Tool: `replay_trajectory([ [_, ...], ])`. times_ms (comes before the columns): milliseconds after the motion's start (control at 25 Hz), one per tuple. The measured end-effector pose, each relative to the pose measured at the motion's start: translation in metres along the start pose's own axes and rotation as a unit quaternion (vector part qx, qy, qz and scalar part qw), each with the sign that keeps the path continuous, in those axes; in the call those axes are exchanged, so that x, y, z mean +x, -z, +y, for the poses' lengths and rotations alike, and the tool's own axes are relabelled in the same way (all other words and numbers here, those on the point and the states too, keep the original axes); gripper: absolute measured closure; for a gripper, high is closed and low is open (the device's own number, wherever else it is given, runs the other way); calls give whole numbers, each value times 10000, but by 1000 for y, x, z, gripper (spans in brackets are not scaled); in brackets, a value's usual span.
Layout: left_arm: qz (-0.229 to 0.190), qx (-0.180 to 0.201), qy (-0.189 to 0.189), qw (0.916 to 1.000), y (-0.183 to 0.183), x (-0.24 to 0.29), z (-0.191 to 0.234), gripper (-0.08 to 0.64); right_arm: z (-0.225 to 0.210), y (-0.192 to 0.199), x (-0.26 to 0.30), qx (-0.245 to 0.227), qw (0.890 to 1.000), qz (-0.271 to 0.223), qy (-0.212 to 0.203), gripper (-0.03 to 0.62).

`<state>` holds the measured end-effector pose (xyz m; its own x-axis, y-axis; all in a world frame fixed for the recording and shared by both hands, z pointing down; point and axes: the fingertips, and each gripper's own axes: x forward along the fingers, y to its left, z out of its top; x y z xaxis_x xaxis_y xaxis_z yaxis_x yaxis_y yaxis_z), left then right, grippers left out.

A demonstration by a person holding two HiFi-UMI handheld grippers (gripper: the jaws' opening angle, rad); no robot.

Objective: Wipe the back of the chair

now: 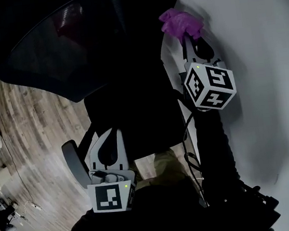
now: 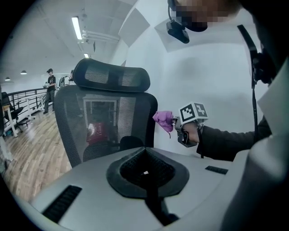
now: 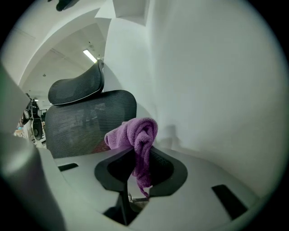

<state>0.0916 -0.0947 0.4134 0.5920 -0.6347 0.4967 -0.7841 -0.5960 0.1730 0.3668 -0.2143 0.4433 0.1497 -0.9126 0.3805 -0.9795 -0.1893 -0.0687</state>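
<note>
The black mesh chair back (image 2: 106, 126) with its headrest (image 2: 111, 75) stands upright in front of me, and it fills the top left of the head view as the chair back (image 1: 73, 48). My right gripper (image 1: 187, 38) is shut on a bunched purple cloth (image 1: 180, 22). The cloth (image 2: 163, 119) hangs by the back's right edge; I cannot tell if they touch. In the right gripper view the cloth (image 3: 135, 137) droops out of my right gripper (image 3: 135, 153). My left gripper (image 1: 115, 133) is lower, behind the chair, its jaws shut on nothing, seen also as the left gripper (image 2: 145, 151).
A white wall (image 1: 264, 71) runs close along the right. Wooden floor (image 1: 28, 147) lies to the left. A person (image 2: 49, 88) stands far off by a railing (image 2: 22, 106). Something red (image 2: 95, 133) shows through the mesh. Cables (image 1: 188, 133) hang near my right arm.
</note>
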Motion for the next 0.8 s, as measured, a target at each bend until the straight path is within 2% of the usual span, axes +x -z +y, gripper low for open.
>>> replay_trajectory([
  [240,284,-74,167,9994,18,-3,-16,557,-14,24,-17,132,9996,144,201,512],
  [480,541,-180,-47,9984,36,-4,-4,557,-5,62,-5,202,9982,520,208,512],
  [640,729,-266,-281,9966,61,-11,19,557,22,96,13,189,9969,762,46,512],
  [800,616,-278,-529,9963,67,-17,49,555,63,108,36,68,9966,787,-254,513],
])
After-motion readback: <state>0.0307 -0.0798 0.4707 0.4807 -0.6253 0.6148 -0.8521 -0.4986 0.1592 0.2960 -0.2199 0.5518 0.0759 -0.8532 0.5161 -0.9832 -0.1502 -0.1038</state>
